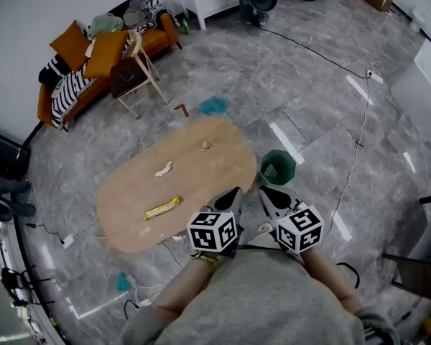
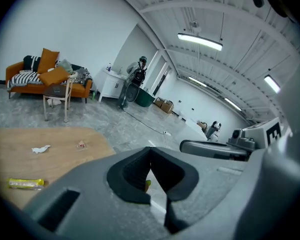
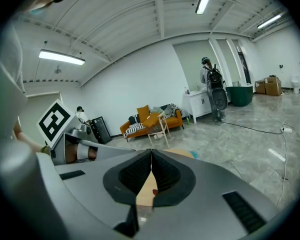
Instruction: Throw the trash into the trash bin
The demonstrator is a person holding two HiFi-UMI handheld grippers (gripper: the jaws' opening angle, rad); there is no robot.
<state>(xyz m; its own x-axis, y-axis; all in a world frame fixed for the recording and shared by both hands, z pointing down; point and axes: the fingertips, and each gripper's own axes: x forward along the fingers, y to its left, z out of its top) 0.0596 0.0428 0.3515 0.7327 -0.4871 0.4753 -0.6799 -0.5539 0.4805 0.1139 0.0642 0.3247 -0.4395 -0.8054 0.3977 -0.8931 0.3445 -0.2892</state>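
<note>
Grey marbled floor tiles are gleaming around an oval wooden counter (image 1: 215,165) — a yellow wrapper (image 1: 161,208), a crumpled white scrap (image 1: 163,169) and a small paper bit (image 1: 206,145) are lying on it. Just right, a round green trash bin (image 1: 277,168) is standing unobstructed — the left tongs (image 1: 235,192) and right tongs (image 1: 265,191) are hovering near it, closed and empty.

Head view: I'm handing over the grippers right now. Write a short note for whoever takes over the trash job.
Left gripper: shut, empty, at the table's near edge.
Right gripper: shut, empty, just beside it.
On the wooden table: yellow wrapper, white paper scrap, small piece near the far end.
Green trash bin: on the floor beside the table, close to the right gripper.
Done: nothing picked up yet.
Left: all three pieces into the bin.
</note>
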